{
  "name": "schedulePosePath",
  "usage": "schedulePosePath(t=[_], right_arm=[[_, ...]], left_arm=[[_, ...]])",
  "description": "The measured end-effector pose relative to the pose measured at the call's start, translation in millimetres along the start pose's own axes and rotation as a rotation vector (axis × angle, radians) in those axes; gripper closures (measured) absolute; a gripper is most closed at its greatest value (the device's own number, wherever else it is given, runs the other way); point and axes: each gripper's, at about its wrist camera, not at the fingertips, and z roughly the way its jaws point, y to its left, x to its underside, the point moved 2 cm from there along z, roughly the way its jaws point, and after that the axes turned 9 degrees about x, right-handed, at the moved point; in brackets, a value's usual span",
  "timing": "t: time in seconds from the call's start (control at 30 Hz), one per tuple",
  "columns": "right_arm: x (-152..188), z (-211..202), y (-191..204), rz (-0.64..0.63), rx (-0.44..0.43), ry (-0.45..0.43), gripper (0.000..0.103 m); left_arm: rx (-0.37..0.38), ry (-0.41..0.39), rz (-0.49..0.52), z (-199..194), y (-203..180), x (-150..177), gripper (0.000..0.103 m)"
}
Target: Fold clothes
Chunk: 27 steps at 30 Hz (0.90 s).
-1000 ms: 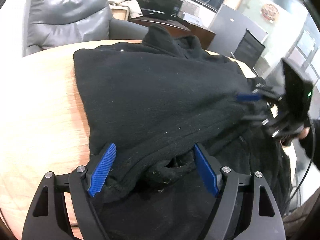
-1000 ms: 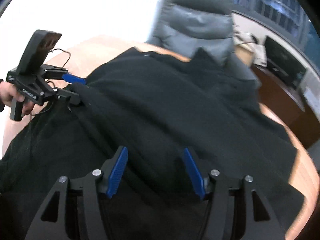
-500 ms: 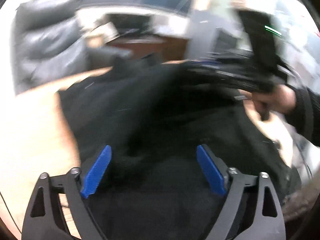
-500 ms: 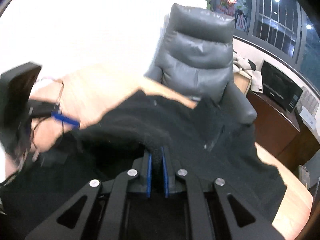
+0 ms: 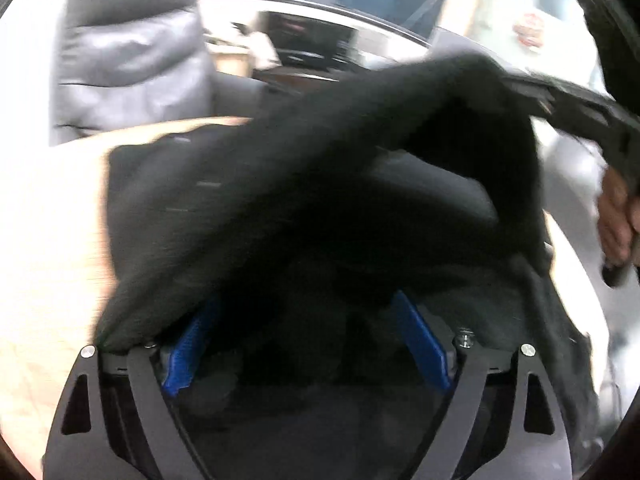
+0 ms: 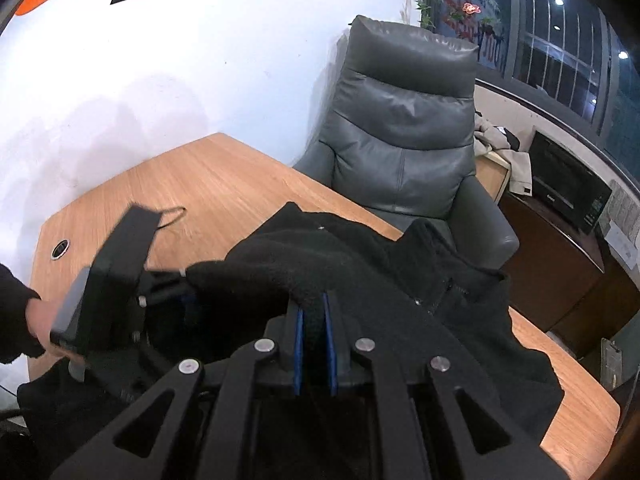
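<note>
A black fleece garment (image 6: 400, 304) lies on the wooden table (image 6: 208, 184). My right gripper (image 6: 314, 320) is shut on a fold of the fleece and holds it lifted above the table. In the left wrist view the raised fold of the black fleece (image 5: 320, 184) stretches from the right gripper (image 5: 568, 104) at upper right down over my left gripper (image 5: 308, 340). The left jaws stand wide apart, with dark fabric draped over and between the blue pads (image 5: 420, 344). The left gripper also shows in the right wrist view (image 6: 120, 300), held in a hand at the left.
A grey leather armchair (image 6: 400, 132) stands behind the table. A dark cabinet with a black appliance (image 6: 568, 184) is at the right. The table has a cable hole (image 6: 60, 249) near its left end. A white wall is behind.
My right gripper closed on the fleece and lifted it up and over toward the left gripper. The left gripper stayed open, and fabric now drapes over it.
</note>
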Motion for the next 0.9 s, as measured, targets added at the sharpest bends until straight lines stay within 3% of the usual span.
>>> schedulePosePath(t=[0.07,0.13,0.3,0.37,0.43,0.57,0.73,0.8,0.9], right_arm=[[5.4,4.4,0.7,0.022,-0.013,0.009,0.093],[11.7,9.9,0.7,0.048,-0.03,0.024,0.093],[59.3,42.5,1.8,0.122,-0.057,0.199,0.088],[78.7,44.3,-5.7,0.202,-0.055,0.258,0.067],[91.5,25.2,-17.1,0.275,-0.071,0.236,0.062],[115.5,-26.0,-50.2,0.311,0.032,0.19,0.031],[141.4,-52.1,-118.4,0.473,0.094,0.174,0.03],[148.0,-43.2,-136.0,0.469,0.105,0.171,0.03],[161.5,-18.0,-158.3,0.515,0.07,0.201,0.031]], left_arm=[[-0.064,0.002,-0.018,-4.1,12.0,3.6,0.035],[-0.118,0.033,-0.026,-3.1,23.9,12.3,0.044],[-0.163,0.048,0.045,4.0,16.9,24.8,0.041],[-0.164,0.051,0.041,1.9,17.4,26.3,0.041],[-0.172,0.056,0.044,-3.6,19.7,31.1,0.041],[-0.169,0.069,0.04,-20.2,16.8,41.8,0.04],[-0.154,0.081,0.058,-25.9,11.4,43.9,0.038],[-0.138,0.091,0.059,-29.1,7.8,43.6,0.036],[-0.113,0.096,0.075,-43.5,3.8,48.1,0.026]])
